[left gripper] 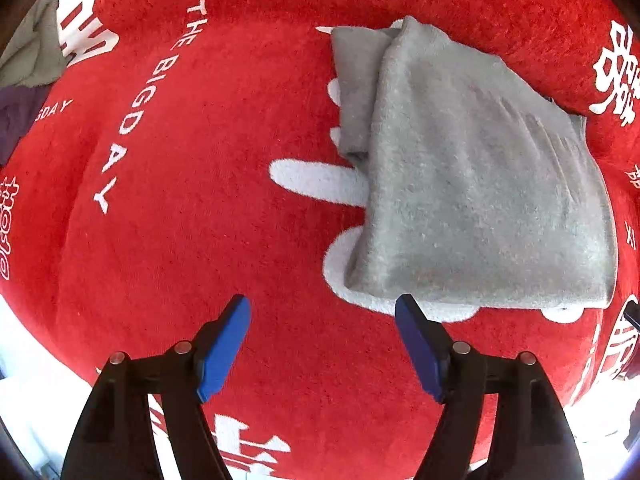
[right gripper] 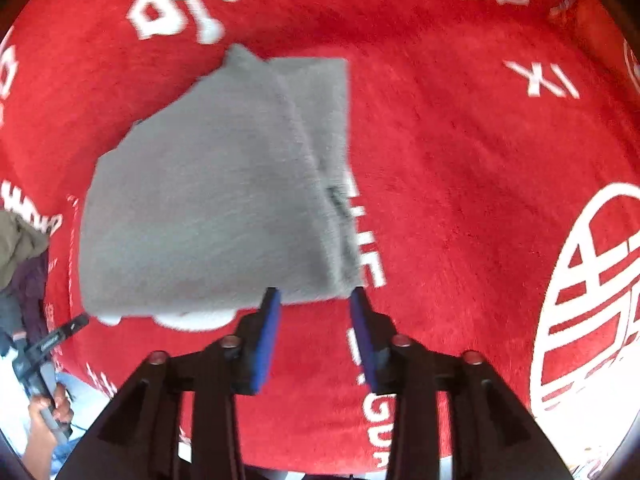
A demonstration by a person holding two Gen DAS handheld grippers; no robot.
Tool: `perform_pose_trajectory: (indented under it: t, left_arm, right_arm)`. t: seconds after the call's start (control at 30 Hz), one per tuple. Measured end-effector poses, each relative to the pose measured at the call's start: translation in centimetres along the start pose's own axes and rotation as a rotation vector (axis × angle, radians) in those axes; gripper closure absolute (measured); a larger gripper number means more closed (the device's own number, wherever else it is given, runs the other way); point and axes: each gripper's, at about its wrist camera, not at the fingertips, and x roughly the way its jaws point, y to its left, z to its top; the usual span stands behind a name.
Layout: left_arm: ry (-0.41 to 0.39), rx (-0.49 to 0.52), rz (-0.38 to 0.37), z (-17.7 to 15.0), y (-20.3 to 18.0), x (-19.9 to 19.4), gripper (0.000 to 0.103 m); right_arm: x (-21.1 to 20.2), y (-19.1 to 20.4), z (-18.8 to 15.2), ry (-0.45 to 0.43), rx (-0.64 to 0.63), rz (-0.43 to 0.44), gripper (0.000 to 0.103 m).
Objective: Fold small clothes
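Setting: a home-like, domestic spot is suggested; the room itself cannot be made out.
Surface: both views are filled by a plush red blanket (left gripper: 248, 240) printed with white Chinese characters and the words "THE BIG DAY".
Laundry: a folded grey cloth (left gripper: 472, 184) is laid on the red blanket; a loose heap of olive and purple garments (left gripper: 28, 80) is seen at the blanket's far left edge.
Surroundings: pale, overexposed ground is glimpsed beyond the blanket's near edge.
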Motion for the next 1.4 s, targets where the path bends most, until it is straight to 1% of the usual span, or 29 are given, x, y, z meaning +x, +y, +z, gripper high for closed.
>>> perform_pose_trajectory:
  t: [0.03, 0.07, 0.1, 0.17, 0.3, 0.47, 0.6, 0.7, 0.77, 0.87, 0.97, 1.07, 1.17, 1.2, 1.23, 1.3, 1.37, 1.4]
  left_arm:
    - [0.004, 0.001, 0.006, 0.0, -0.2, 0.1, 0.007]
    - [0.004, -0.001, 0.010, -0.2, -0.6, 0.2, 0.001]
    - [-0.008, -0.002, 0.015, -0.3, -0.9, 0.1, 0.000]
    - [-0.006, -0.002, 0.013, -0.3, -1.2, 0.2, 0.000]
    - [0.008, -0.025, -0.011, -0.1, -1.4, 0.4, 0.000]
    - [0.018, -0.094, -0.073, 0.0, -0.9, 1.0, 0.000]
    - [0.030, -0.121, -0.083, -0.3, -0.8, 2.4, 0.000]
    - [0.036, -0.114, -0.083, -0.5, -1.3, 3.0, 0.000]
    - [0.036, -0.112, -0.097, -0.5, -1.5, 3.0, 0.000]
    - [0.027, -0.126, -0.152, -0.5, -1.5, 2.7, 0.000]
    - [0.042, -0.184, -0.225, -0.5, -0.7, 2.4, 0.000]
    - [0.058, -0.223, -0.290, -0.5, 0.1, 2.4, 0.000]
    - [0.076, -0.254, -0.366, -0.4, 0.8, 2.7, 0.000]
    - [0.084, -0.269, -0.414, -0.7, 0.7, 2.6, 0.000]
    - [0.089, -0.284, -0.449, -0.7, 1.0, 2.8, 0.000]
    - [0.095, -0.315, -0.510, -0.9, 1.3, 3.0, 0.000]
    - [0.085, -0.350, -0.578, -0.9, 1.4, 3.2, 0.000]
    - [0.078, -0.362, -0.596, -1.1, 1.4, 3.2, 0.000]
  right_arm:
    - [-0.4, 0.6, -0.1, -0.002, -0.019, 0.010, 0.057]
    - [-0.6, 1.3, -0.3, 0.000, -0.036, 0.026, 0.056]
    - [-0.5, 1.9, -0.5, 0.007, -0.048, 0.040, 0.055]
    - [0.0, 3.4, -0.8, 0.033, -0.076, 0.077, 0.051]
    - [2.1, 6.8, -1.1, 0.095, -0.119, 0.154, 0.051]
    - [3.9, 9.9, -2.0, 0.154, -0.153, 0.233, 0.051]
    - [5.1, 11.8, -3.2, 0.196, -0.176, 0.258, 0.051]
    - [5.9, 12.5, -3.8, 0.225, -0.180, 0.268, 0.051]
    - [6.1, 12.9, -4.0, 0.236, -0.186, 0.273, 0.051]
    - [6.5, 13.3, -4.1, 0.251, -0.197, 0.281, 0.051]
    - [6.7, 13.7, -4.1, 0.259, -0.195, 0.301, 0.051]
    - [7.1, 14.0, -3.9, 0.268, -0.168, 0.351, 0.051]
    - [7.9, 14.1, -3.7, 0.281, -0.091, 0.448, 0.051]
    - [8.5, 13.8, -3.6, 0.288, -0.036, 0.494, 0.050]
    - [9.0, 13.7, -3.5, 0.292, -0.004, 0.514, 0.048]
    - [10.6, 13.3, -3.3, 0.303, 0.107, 0.569, 0.047]
    - [12.0, 13.0, -3.2, 0.307, 0.186, 0.606, 0.047]
    - [12.8, 13.0, -3.2, 0.305, 0.233, 0.626, 0.047]
